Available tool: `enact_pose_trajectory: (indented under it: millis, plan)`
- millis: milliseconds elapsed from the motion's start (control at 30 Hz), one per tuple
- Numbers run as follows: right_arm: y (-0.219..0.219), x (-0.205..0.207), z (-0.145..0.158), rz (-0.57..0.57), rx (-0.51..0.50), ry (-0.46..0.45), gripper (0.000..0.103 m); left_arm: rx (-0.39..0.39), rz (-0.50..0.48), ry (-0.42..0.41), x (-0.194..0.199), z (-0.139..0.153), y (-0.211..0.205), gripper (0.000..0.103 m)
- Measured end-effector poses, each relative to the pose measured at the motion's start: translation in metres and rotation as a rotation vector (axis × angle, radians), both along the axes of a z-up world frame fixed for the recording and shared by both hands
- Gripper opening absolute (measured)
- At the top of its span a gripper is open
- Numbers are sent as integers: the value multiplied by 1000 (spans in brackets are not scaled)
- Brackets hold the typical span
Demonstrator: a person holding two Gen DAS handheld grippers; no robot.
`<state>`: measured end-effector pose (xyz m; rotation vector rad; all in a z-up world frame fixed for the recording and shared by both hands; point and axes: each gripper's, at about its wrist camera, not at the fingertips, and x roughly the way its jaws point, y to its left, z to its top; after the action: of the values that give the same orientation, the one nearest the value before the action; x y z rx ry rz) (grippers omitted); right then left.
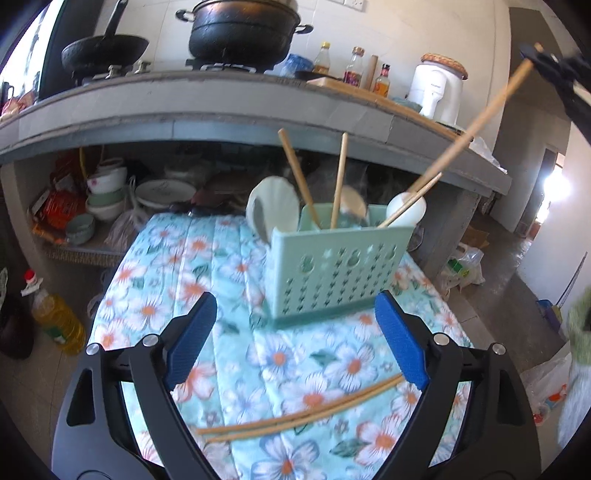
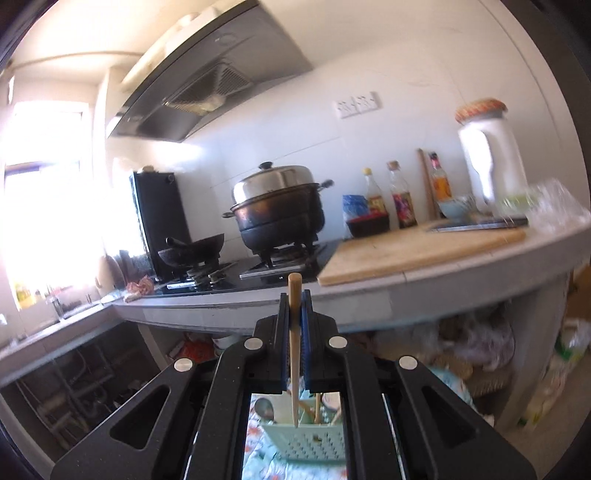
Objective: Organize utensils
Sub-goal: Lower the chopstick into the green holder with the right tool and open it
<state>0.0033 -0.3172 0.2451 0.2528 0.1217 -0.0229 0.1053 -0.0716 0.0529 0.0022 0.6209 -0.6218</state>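
Observation:
A mint green perforated utensil holder [image 1: 336, 269] stands on the floral tablecloth [image 1: 221, 280]. It holds white spoons [image 1: 273, 208], two upright chopsticks [image 1: 339, 181] and other utensils. My right gripper [image 2: 295, 314] is shut on a wooden chopstick [image 2: 294, 350], held upright above the holder [image 2: 303, 443]. In the left wrist view that chopstick [image 1: 476, 122] slants down into the holder's right compartment, with the right gripper [image 1: 543, 55] at top right. My left gripper [image 1: 295, 332] is open and empty, just in front of the holder. Two loose chopsticks [image 1: 303, 413] lie on the cloth between its fingers.
A grey kitchen counter [image 1: 221, 99] behind the table carries a black pot [image 1: 243, 33], a wok [image 1: 103, 51], sauce bottles [image 1: 354, 68], a cutting board [image 2: 417, 251] and a white appliance [image 1: 439, 88]. Bowls and plates [image 1: 110, 192] are stacked under the counter. An oil bottle [image 1: 55, 314] stands on the floor at left.

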Motion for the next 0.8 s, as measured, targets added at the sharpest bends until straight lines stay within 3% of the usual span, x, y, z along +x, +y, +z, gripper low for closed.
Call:
enact_pose_trajectory:
  millis: [167, 300, 500, 633, 800]
  plan:
    - [27, 52, -8, 5, -129, 56, 6, -1, 57, 27, 0, -9, 19, 87]
    - [47, 81, -31, -15, -245, 110, 6, -1, 92, 45, 3, -14, 31, 89]
    - [77, 98, -74, -20, -440, 149, 6, -3, 120, 56, 5, -20, 41, 91]
    - [92, 96, -99, 61, -522, 204, 8, 0, 127, 64, 6, -21, 40, 94]
    - [77, 68, -91, 94, -415, 192, 38, 14, 126, 55, 7, -23, 37, 94]
